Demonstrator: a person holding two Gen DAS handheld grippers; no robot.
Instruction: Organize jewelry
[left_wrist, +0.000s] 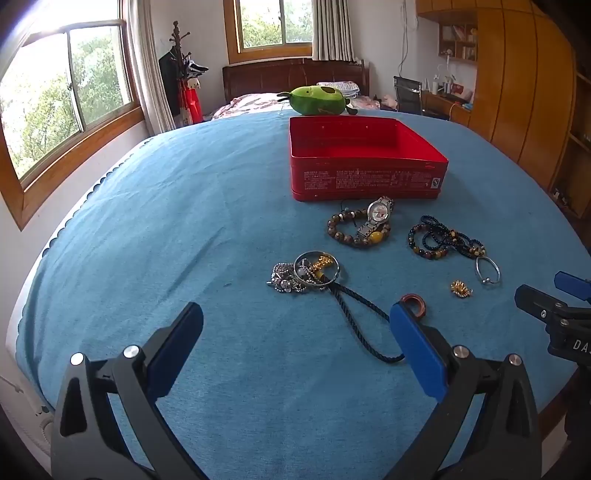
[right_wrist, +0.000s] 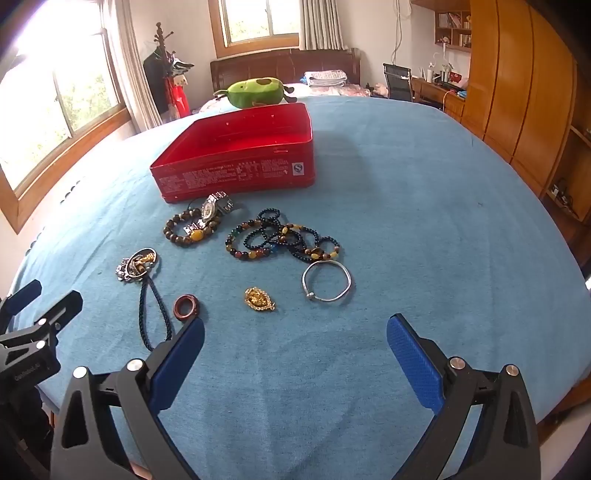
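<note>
Both grippers hover wide open and empty over the blue cloth (right_wrist: 406, 221): the left gripper (left_wrist: 295, 325), the right gripper (right_wrist: 295, 332). Nearest the right one, the gold pendant (right_wrist: 259, 299) lies at 12 o'clock, the brown ring (right_wrist: 186, 306) at 11, the silver bangle (right_wrist: 327, 282) at 1. Best to take the pendant first, closing squarely from above without snagging cloth. Farther off, the beaded bracelets (right_wrist: 284, 240) and watch (right_wrist: 212, 210) lie just before the red tin (right_wrist: 236, 162), which looks empty.

Red tin's (left_wrist: 365, 177) label print too small to read; right gripper (left_wrist: 554, 295) cut off — frame edge.
</note>
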